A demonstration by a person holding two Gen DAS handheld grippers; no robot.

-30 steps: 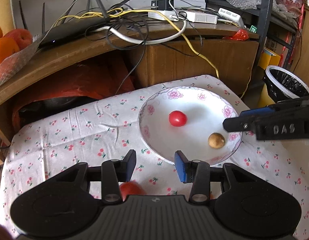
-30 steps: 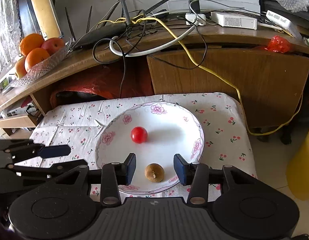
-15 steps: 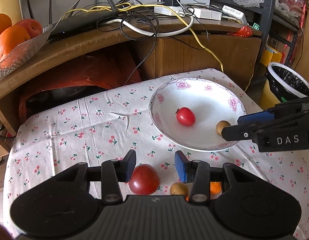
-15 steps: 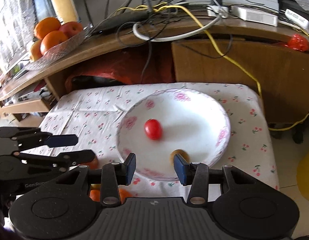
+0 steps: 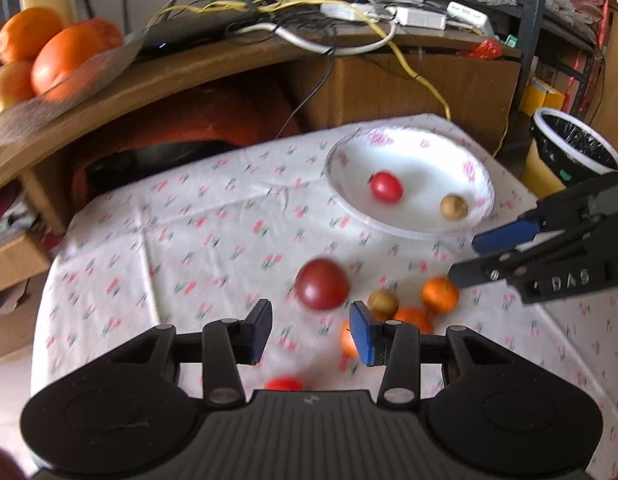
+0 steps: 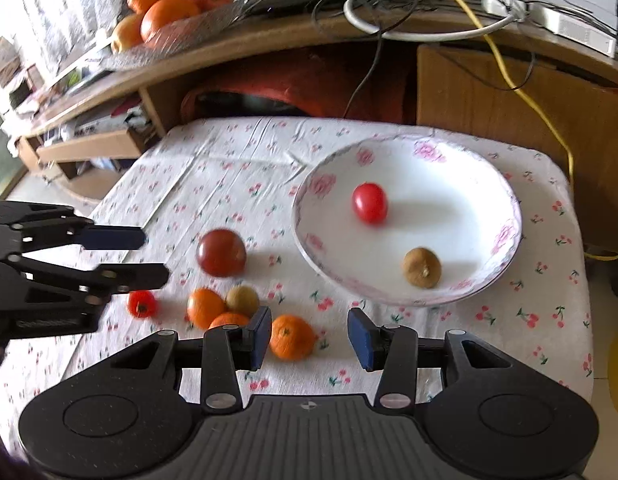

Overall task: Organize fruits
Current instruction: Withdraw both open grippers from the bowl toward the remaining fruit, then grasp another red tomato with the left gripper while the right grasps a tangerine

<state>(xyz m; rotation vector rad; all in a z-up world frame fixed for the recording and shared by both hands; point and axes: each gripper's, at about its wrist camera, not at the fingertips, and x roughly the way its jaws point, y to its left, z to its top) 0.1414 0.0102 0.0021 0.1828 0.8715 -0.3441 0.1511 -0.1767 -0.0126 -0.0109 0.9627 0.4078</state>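
A white flowered plate (image 6: 505, 240) (image 5: 341, 192) on the cherry-print cloth holds a small red tomato (image 6: 369, 203) (image 5: 385, 187) and a brown fruit (image 6: 422, 267) (image 5: 454, 206). On the cloth lie a large dark red tomato (image 6: 221, 253) (image 5: 322, 284), three small oranges with one (image 6: 291, 337) just ahead of my right gripper, another brown fruit (image 6: 242, 299) (image 5: 383, 302) and a small red tomato (image 6: 141, 303). My right gripper (image 6: 307, 338) is open and empty above the cloth. My left gripper (image 5: 311, 330) is open and empty, near the big tomato.
A wooden desk (image 6: 269, 36) behind the table carries tangled cables and a glass dish of oranges and an apple (image 6: 165, 12). A bin with a black liner (image 5: 573, 152) stands on the floor to the right. The table's right edge drops off close to the plate.
Both grippers have pulled back and up from the plate. The loose fruit on the cloth has come into view ahead of them. Both stay open.
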